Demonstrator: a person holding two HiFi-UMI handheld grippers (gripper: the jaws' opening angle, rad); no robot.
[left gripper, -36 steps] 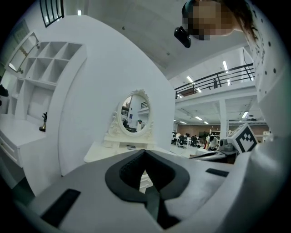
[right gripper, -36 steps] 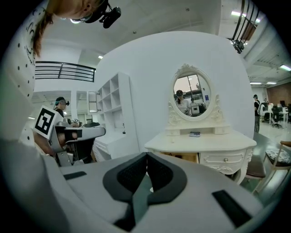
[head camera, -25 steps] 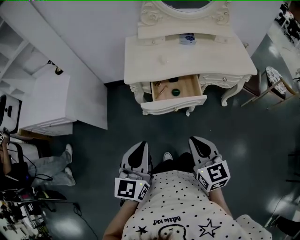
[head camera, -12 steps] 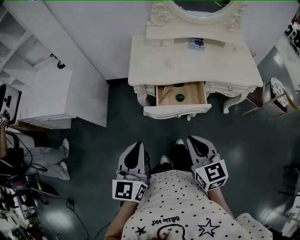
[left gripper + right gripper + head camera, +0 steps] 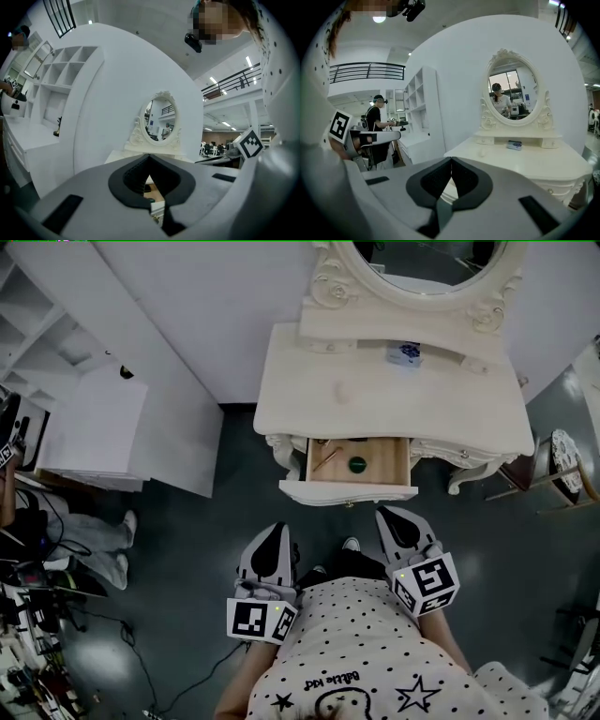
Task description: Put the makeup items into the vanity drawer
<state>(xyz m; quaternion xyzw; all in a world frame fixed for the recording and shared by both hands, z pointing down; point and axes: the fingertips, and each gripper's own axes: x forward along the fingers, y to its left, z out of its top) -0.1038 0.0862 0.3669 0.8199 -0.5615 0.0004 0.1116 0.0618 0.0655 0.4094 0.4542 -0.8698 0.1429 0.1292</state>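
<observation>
The cream vanity [image 5: 441,413] stands ahead with its wooden drawer [image 5: 389,468] pulled open. Inside lie a round green item [image 5: 356,464] and a thin brush [image 5: 325,459]. On the top sit a small blue-and-white box [image 5: 405,354] and a pale pinkish item [image 5: 344,392]; the box [image 5: 514,145] also shows in the right gripper view. My left gripper [image 5: 275,530] and right gripper [image 5: 388,516] are held close to my body, well short of the drawer. Both are shut and empty, with the jaws meeting at the left gripper [image 5: 149,156] and right gripper [image 5: 451,160].
An oval mirror [image 5: 422,263] rises behind the vanity. A white shelf cabinet [image 5: 94,427] stands at the left, with a seated person [image 5: 37,531] and cables beside it. A chair [image 5: 562,460] is at the right. Dark floor lies between me and the drawer.
The vanity has slid lower and a little right in the head view, so I have come closer. Both grippers keep their place by my body, still shut.
</observation>
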